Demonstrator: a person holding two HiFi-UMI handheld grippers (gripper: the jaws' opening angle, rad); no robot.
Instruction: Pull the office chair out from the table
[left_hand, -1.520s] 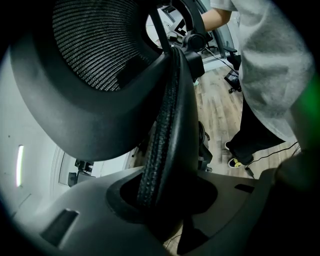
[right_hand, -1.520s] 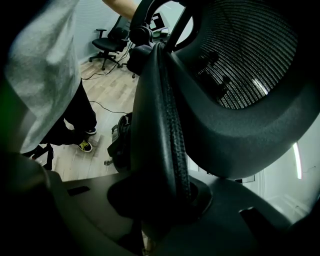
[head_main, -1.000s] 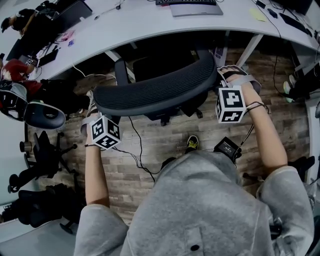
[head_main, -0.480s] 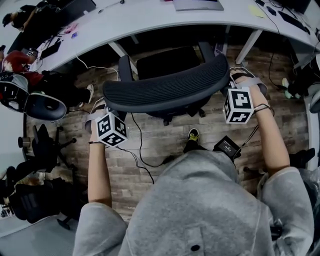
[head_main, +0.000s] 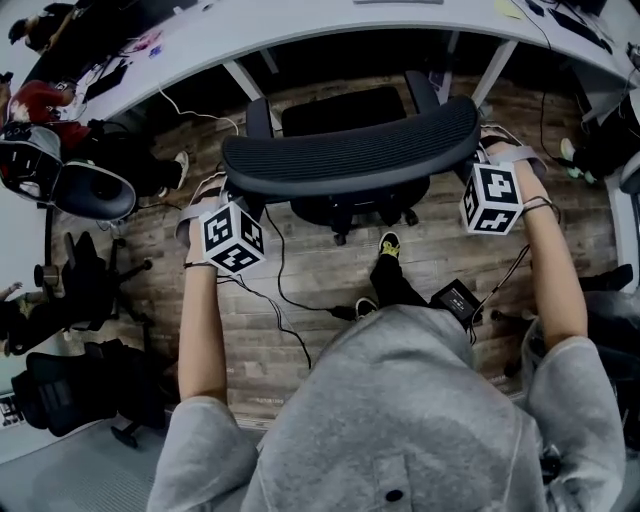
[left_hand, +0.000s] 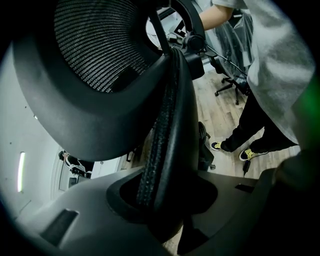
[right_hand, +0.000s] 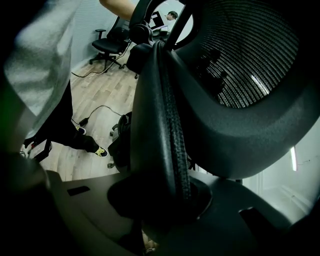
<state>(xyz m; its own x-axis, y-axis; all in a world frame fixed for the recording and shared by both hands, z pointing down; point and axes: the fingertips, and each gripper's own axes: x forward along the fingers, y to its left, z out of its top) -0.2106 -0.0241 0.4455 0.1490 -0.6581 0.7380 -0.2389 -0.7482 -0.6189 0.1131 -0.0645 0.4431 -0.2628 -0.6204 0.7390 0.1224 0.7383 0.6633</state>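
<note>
The left gripper (left_hand: 161, 197) was clamped on the 9 o'clock end of the office chair (head_main: 350, 160), its jaws closed over the padded rim of the mesh back (left_hand: 100, 45). The chair stood on the wooden floor (head_main: 300, 300), its seat toward 12 o'clock, close to the edge of the curved white table (head_main: 300, 35). A yellow-trimmed shoe (head_main: 388, 243) sat at 6 o'clock from the chair. At the 3 o'clock end, the right gripper (right_hand: 162, 197) likewise gripped the back's rim.
</note>
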